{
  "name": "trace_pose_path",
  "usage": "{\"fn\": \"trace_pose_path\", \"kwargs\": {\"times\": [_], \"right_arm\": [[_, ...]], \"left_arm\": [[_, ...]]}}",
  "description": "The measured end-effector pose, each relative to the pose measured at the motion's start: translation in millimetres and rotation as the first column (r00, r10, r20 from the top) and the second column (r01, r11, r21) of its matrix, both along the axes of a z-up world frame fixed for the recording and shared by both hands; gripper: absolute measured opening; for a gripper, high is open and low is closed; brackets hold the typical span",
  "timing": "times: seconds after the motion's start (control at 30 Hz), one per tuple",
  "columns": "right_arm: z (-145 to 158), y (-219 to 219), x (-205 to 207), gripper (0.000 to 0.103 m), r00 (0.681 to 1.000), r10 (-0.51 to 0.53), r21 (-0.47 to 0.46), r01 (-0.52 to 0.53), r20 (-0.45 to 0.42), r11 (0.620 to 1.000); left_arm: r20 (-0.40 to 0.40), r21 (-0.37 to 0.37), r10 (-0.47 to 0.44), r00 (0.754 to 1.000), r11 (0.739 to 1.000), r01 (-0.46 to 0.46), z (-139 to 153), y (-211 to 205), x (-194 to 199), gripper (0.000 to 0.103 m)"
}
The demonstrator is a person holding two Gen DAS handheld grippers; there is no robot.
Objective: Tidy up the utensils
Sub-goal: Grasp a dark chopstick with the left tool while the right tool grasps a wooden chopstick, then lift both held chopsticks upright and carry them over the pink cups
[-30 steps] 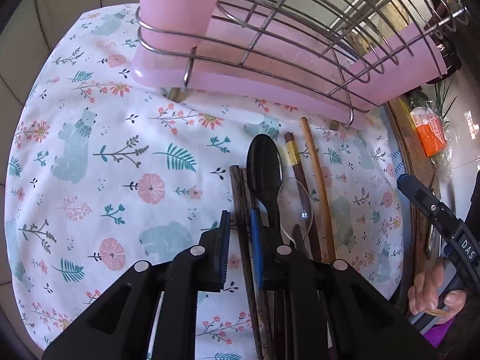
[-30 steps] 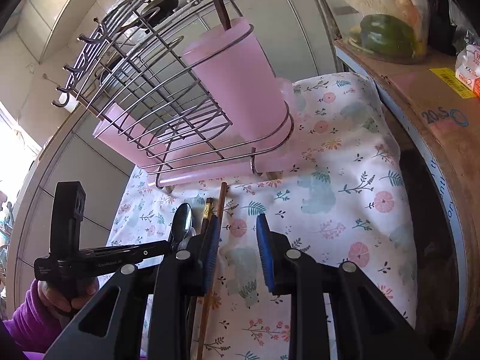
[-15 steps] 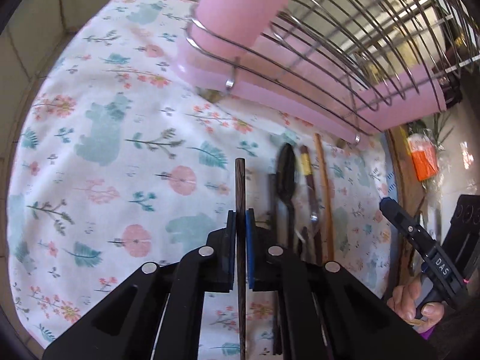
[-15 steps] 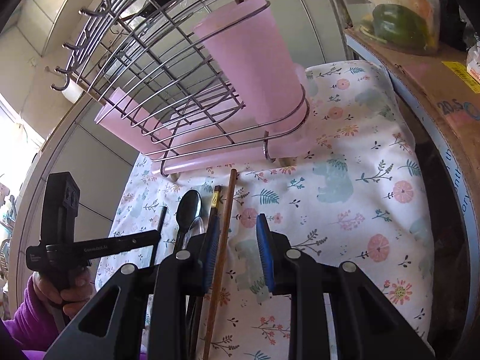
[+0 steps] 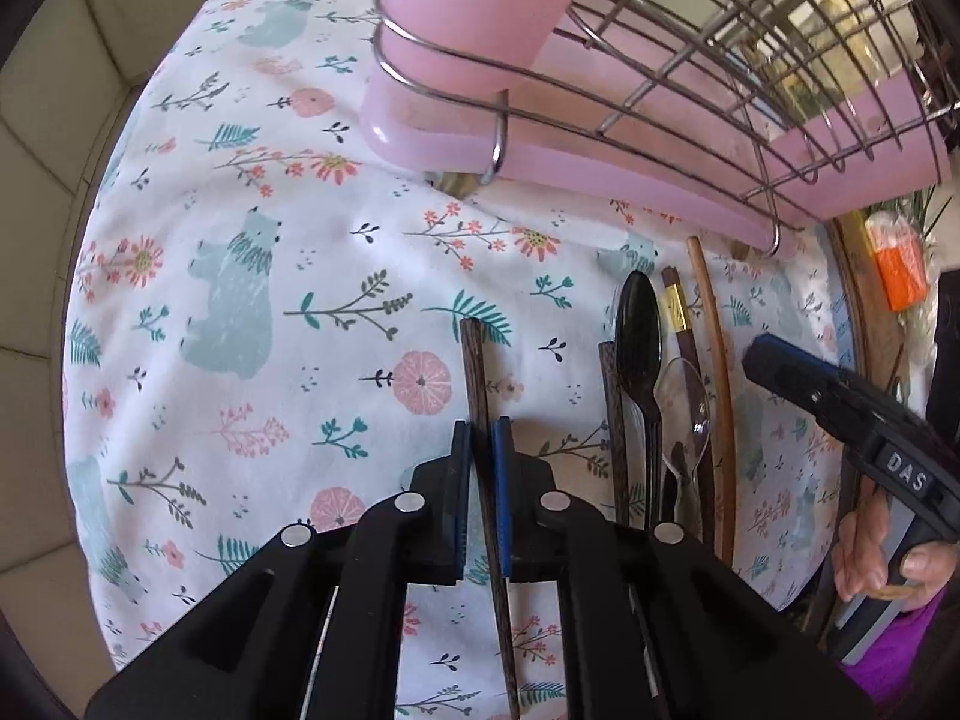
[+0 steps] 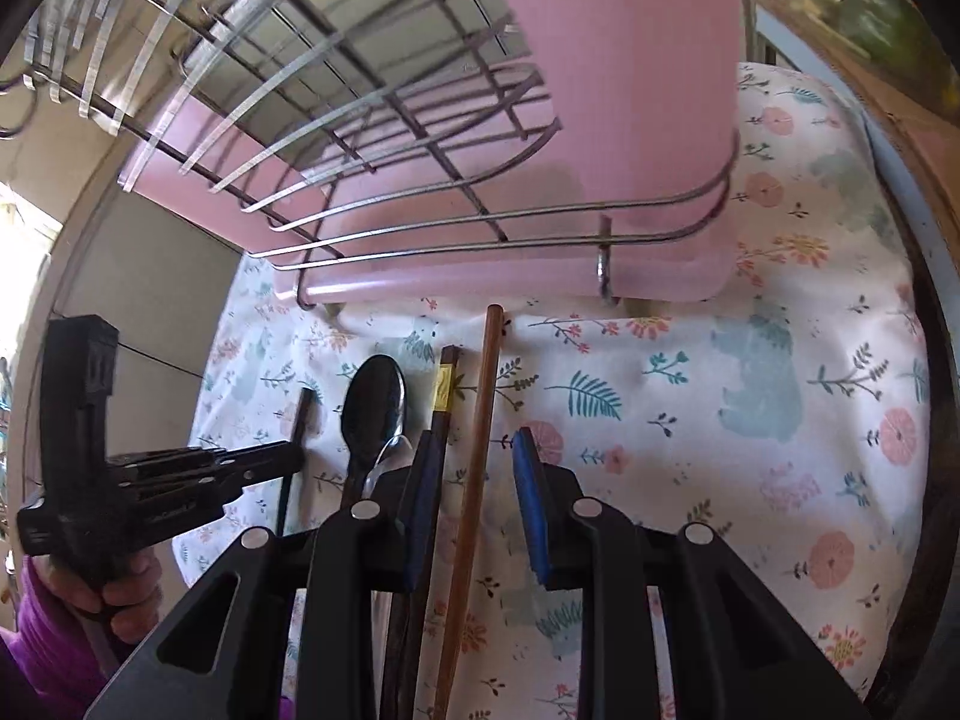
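Pink cup [image 5: 480,18]: top cut off by upper frame edge in both views; contents not visible. Wire rack [image 6: 360,120]: motion-blurred in right wrist view, upper part out of frame. Dark chopstick [image 5: 480,384]: lower length partly hidden behind left gripper [image 5: 483,444] pads. Utensil handles near cloth's [image 5: 240,240] near edge: hidden by gripper bodies.

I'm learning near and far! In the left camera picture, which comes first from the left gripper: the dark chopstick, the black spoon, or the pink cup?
1. Dark chopstick: clamped in the left gripper.
2. Black spoon: to the right on the cloth.
3. Pink cup: farthest, in the wire rack.
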State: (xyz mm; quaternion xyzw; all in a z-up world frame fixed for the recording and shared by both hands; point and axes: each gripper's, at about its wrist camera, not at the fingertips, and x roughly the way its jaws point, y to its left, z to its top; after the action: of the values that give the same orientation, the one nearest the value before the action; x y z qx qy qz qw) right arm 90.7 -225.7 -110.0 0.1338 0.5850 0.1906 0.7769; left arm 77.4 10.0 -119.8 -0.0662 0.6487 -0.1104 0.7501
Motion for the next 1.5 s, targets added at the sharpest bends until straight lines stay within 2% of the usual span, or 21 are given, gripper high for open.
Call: {"fn": "trace_pose_path", "kwargs": {"times": [0.17,0.2,0.27,0.4,0.57,0.73,0.87,0.93,1.0,1.13,1.3,1.43,1.5], "right_arm": [[-17.6,15.3,10.8,0.023,0.999,0.015,-0.078,-0.018,-0.035,0.997],[-17.7,16.0,10.6,0.014,1.000,0.010,-0.098,-0.011,-0.015,0.995],[-18.7,11.1,9.6,0.008,1.000,-0.012,-0.068,0.011,-0.011,0.998],[-9.1,-2.4,-3.9,0.007,0.999,-0.040,-0.003,0.040,0.032,0.999],[26.2,-21.7,-32.7,0.007,0.983,-0.084,0.060,0.075,0.163,0.995],[63.5,-37.9,-64.8,0.007,0.938,-0.127,0.101,0.100,0.322,0.990],[99.5,-46.3,-82.2,0.007,0.879,-0.166,0.122,0.124,0.447,0.985],[122.6,-52.8,-88.7,0.007,0.834,-0.196,0.141,0.143,0.516,0.980],[145.1,-58.6,-91.4,0.007,0.783,-0.229,0.162,0.164,0.578,0.973],[197.5,-85.9,-96.2,0.007,0.645,-0.321,0.233,0.221,0.693,0.947],[239.5,-99.9,-82.4,0.007,0.474,-0.393,0.288,0.281,0.788,0.916],[254.2,-106.1,-64.2,0.007,0.372,-0.444,0.338,0.316,0.816,0.886],[254.1,-108.9,-52.9,0.007,0.331,-0.472,0.367,0.332,0.817,0.869]], "left_arm": [[-0.036,0.032,-0.036,0.999,0.999,0.037,-2.1,-3.2,6.2,0.008],[-0.038,0.032,-0.036,0.999,0.999,0.038,-3.3,-4.4,7.7,0.008],[-0.033,0.020,-0.027,0.999,0.999,0.028,-4.2,-3.7,8.3,0.008],[0.015,-0.016,-0.016,1.000,1.000,0.016,-2.1,0.1,-0.3,0.005],[0.134,-0.120,0.049,0.990,0.992,-0.033,25.7,24.0,-21.7,0.005],[0.313,-0.181,0.106,0.944,0.982,-0.050,69.3,42.6,-50.2,0.005],[0.435,-0.246,0.172,0.884,0.967,-0.067,108.2,58.8,-67.3,0.005],[0.495,-0.277,0.202,0.845,0.959,-0.067,128.7,59.8,-72.7,0.005],[0.560,-0.299,0.229,0.797,0.952,-0.063,151.0,59.7,-77.7,0.005],[0.669,-0.328,0.283,0.688,0.942,-0.069,187.7,44.1,-72.3,0.005],[0.732,-0.376,0.337,0.592,0.925,-0.061,219.0,44.2,-55.7,0.005],[0.793,-0.371,0.353,0.496,0.926,-0.066,236.9,40.5,-40.8,0.005],[0.823,-0.371,0.366,0.435,0.925,-0.077,244.3,38.7,-33.0,0.005]]}}
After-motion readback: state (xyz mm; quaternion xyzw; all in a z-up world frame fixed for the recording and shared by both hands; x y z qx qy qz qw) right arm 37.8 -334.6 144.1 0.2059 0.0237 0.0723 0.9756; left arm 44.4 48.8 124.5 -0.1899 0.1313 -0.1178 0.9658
